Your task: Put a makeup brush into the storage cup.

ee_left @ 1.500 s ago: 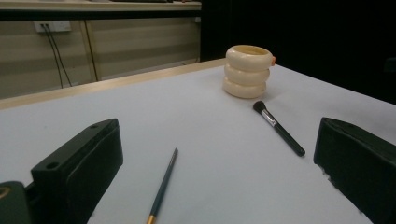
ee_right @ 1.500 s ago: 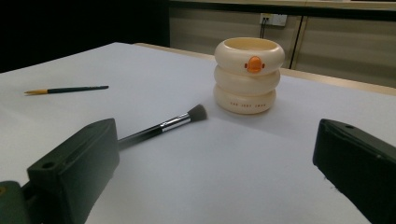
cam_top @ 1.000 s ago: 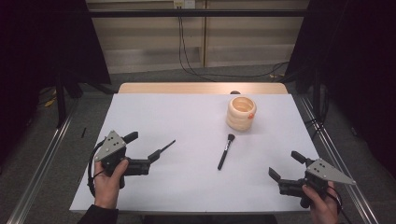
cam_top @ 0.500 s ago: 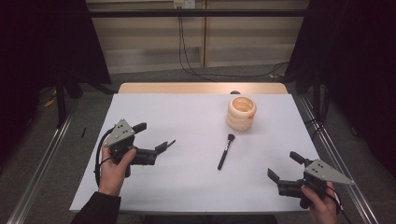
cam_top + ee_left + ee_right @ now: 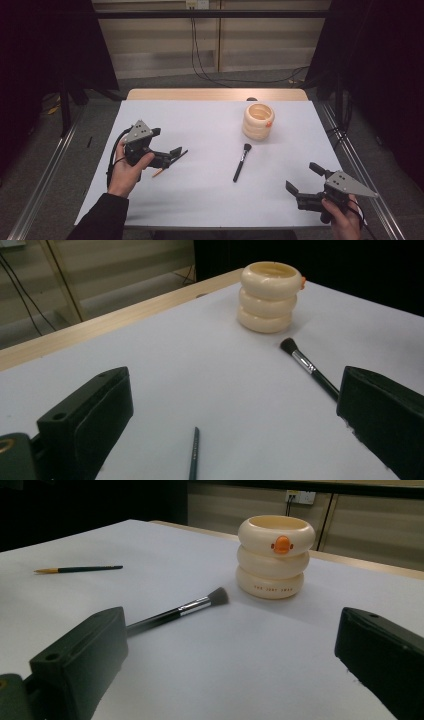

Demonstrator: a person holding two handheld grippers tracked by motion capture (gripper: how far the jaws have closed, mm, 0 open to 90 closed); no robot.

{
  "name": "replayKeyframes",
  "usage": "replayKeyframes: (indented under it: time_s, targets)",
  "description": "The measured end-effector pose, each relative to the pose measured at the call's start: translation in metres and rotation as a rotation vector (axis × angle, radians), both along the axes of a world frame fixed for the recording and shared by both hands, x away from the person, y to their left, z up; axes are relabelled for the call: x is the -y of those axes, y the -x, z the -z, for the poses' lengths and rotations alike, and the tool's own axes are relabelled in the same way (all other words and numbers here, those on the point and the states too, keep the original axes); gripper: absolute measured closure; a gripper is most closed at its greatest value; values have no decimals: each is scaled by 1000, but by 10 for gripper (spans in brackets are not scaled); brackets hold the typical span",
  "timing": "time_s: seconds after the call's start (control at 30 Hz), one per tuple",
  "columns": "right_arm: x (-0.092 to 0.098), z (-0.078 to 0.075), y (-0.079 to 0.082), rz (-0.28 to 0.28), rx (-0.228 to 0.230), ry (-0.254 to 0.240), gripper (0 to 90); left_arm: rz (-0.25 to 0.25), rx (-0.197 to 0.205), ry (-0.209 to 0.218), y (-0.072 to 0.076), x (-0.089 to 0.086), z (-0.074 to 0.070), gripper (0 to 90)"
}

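Step looks like pencil pickup: left hand-held gripper jaws apart, straddling thin pencil lying flat on surface, no contact yet. Right hand-held gripper also spread, idle near front right. Next: lower, centre on shaft, close.

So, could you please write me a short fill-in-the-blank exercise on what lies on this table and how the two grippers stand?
1. The left gripper hovers with open jaws over the thin ____.
2. The makeup brush lies between the pencil and the ____ gripper.
3. The cream holder is built like ____ stacked rings.
4. The right gripper's jaws are ____.

Missing words: pencil; right; three; open
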State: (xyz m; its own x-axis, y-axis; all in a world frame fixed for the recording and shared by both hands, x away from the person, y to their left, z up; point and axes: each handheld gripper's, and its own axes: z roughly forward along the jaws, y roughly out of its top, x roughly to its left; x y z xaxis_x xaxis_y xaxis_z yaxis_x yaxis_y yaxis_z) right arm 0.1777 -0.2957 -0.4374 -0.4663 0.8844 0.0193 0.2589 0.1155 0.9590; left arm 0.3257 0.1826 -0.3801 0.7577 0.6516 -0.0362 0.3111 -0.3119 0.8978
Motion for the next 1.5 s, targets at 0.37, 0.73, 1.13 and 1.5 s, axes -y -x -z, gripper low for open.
replayKeyframes:
  time_s: [0.37, 0.73, 1.13, 1.5]
  targets:
    - [-1, 0, 0, -10, -4, 9, 3, -36, -145, -133, -19, 1, 12, 33]
    - [-1, 1, 0, -15, -1, 11, 4, 6, -284, -188, -32, 3, 25, 30]
    - [-2, 1, 0, -21, -4, 11, 5, 106, -351, -328, -38, 5, 34, 150]
    - [-2, 1, -1, -21, -8, 10, 5, 135, -382, -449, -42, 8, 39, 294]
